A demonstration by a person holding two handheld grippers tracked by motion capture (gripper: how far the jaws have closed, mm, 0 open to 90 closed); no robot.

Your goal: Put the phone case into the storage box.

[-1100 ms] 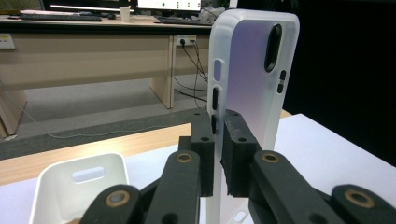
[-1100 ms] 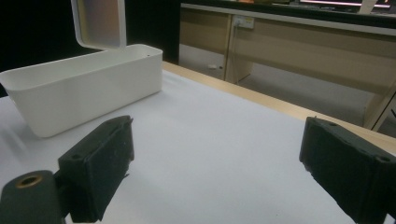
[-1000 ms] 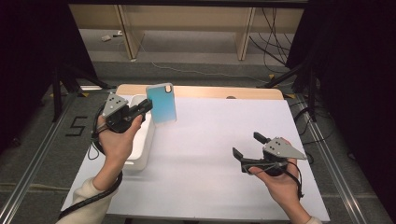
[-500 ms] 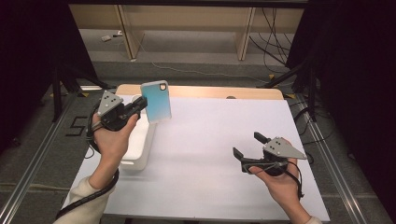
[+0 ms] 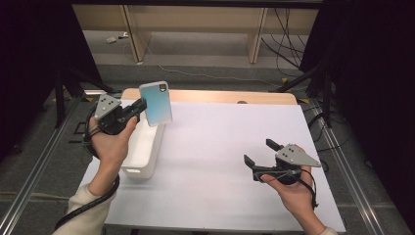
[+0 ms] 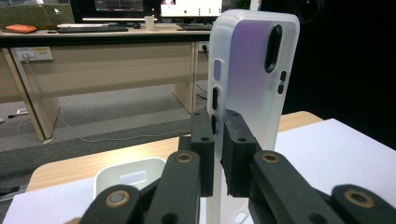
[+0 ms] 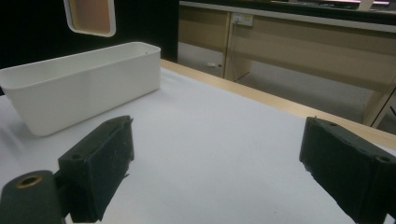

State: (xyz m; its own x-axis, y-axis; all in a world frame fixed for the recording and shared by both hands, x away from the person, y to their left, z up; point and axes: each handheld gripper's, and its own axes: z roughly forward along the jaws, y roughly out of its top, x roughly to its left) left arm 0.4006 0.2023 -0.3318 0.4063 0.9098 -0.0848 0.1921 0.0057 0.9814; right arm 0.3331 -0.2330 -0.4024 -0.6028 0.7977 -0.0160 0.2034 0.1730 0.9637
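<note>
Holding a phone case (image 5: pixel 156 103) upright in the air, our left claw (image 5: pixel 139 105) has its two black pads pressed on the lower part of one long edge, so the case stands above the far end of the white bin (image 5: pixel 143 149) at the left side of the table (image 5: pixel 220 147). From the left claw's own camera the case (image 6: pixel 254 79) shows a frosted, translucent shell with a purplish back, a long dark camera cut-out near the top and small button openings down the gripped side, and the jaws are nearly together with only the case's thin wall between them. From above its face looks pale blue-green with a white rim. Below it the bin is a long, open-topped rectangular tub lying along the table's left edge, its near end close to our left forearm. Our right claw (image 5: pixel 258 154) hovers low over the white table surface at the right, well apart from the case and the bin, with its jaws spread wide and nothing between them. Its camera looks across the table to the bin (image 7: pixel 79 86) and catches the lower corner of the case (image 7: pixel 90 16) hanging above it. Beyond the table's wooden far edge stand desk legs and loose cables on a grey floor.
</note>
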